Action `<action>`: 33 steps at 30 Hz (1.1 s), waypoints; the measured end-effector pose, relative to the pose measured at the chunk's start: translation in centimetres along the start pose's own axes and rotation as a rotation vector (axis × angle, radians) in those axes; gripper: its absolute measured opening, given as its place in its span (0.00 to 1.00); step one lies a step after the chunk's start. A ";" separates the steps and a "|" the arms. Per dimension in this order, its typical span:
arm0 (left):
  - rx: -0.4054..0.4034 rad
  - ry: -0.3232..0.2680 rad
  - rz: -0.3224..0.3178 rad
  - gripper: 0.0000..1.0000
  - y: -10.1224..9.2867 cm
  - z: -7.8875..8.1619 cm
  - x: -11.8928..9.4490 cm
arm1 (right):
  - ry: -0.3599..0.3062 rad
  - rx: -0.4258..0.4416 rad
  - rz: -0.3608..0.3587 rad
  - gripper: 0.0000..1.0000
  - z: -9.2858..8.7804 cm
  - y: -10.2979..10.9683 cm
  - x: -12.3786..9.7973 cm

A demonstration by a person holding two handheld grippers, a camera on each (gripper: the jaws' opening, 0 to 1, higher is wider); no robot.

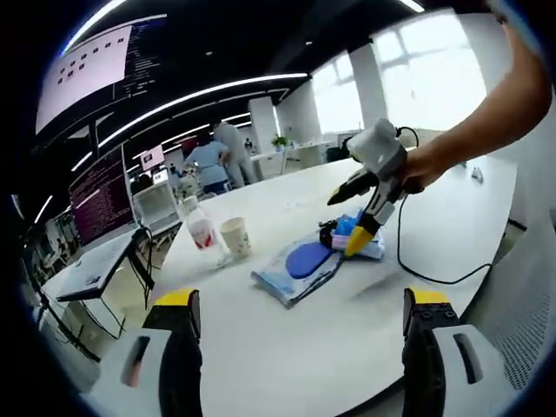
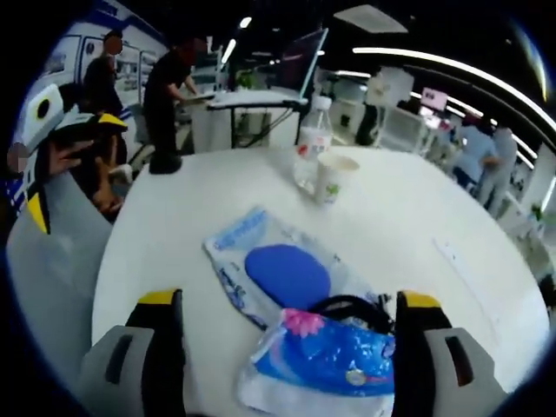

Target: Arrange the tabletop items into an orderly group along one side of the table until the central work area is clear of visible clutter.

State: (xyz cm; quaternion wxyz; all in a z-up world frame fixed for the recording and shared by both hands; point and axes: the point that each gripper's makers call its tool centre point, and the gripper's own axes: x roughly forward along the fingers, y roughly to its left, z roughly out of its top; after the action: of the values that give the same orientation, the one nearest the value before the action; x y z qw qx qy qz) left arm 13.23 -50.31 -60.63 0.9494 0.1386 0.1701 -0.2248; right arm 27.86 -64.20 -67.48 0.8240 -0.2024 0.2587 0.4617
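Right tool [image 2: 287, 347] spread, straddling soft blue tissue pack [image 2: 321, 356]: light, crushable, slippery film; pinch mid-body. Left tool [image 1: 300, 334] spread, well back over table [image 1: 287, 347].

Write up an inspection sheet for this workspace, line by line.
Surface: white table, mostly bare.
Job's things: water bottle and paper cup standing side by side; blue-and-white packet lying flat; blue tissue pack next to it.
Clutter: black item partly under the tissue pack, kind unclear.
Grippers: right claw open over the tissue pack; left claw open, holding nothing.
Cables: black cable trailing from the right claw across the table.
Surroundings: monitors, desks, people standing behind.
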 end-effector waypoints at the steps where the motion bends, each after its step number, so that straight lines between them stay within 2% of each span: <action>1: -0.013 0.001 -0.003 0.98 -0.1 0.1 0.3 | -0.001 0.006 -0.002 1.00 -0.1 0.0 -0.2; 3: -0.054 -0.027 -0.009 0.97 -0.5 0.6 1.1 | 0.004 0.016 -0.013 1.00 -0.6 -0.2 -0.7; 4: -0.085 -0.037 -0.035 0.98 -1.2 0.7 1.5 | 0.003 0.019 -0.018 1.00 -0.8 -0.4 -0.9; 5: -0.081 -0.001 -0.067 0.98 -2.2 0.1 2.0 | 0.004 0.026 -0.024 1.00 -1.0 -0.5 -1.1; 7: -0.042 0.023 -0.097 0.98 -3.5 -0.2 2.7 | -0.003 0.053 -0.045 1.00 -1.3 -1.0 -1.8; 9: -0.039 0.027 -0.120 0.98 -4.4 -0.2 3.2 | -0.010 0.078 -0.064 1.00 -1.8 -1.5 -2.4; 13: -0.098 0.017 -0.176 0.97 -6.2 0.6 4.7 | -0.008 0.117 -0.097 1.00 -2.9 -2.3 -3.6; 16: -0.068 0.021 -0.199 0.97 -6.9 1.3 5.7 | -0.016 0.154 -0.120 0.99 -3.6 -2.8 -4.4; 21: -0.065 0.013 -0.224 0.96 -7.7 2.4 7.3 | -0.020 0.194 -0.159 0.99 -4.6 -3.8 -5.6; 27: -0.034 0.032 -0.245 0.92 -8.5 2.4 9.2 | -0.048 0.265 -0.205 0.97 -5.6 -5.2 -6.8; 33: -0.040 0.053 -0.260 0.92 -9.3 2.2 11.2 | -0.038 0.282 -0.225 0.97 -6.6 -6.2 -7.6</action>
State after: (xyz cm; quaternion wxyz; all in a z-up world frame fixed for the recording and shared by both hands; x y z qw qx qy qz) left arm 18.79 -63.30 -64.63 0.9099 0.1022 0.2163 -0.3388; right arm 28.32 -75.98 -67.43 0.8954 -0.1039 0.2809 0.3294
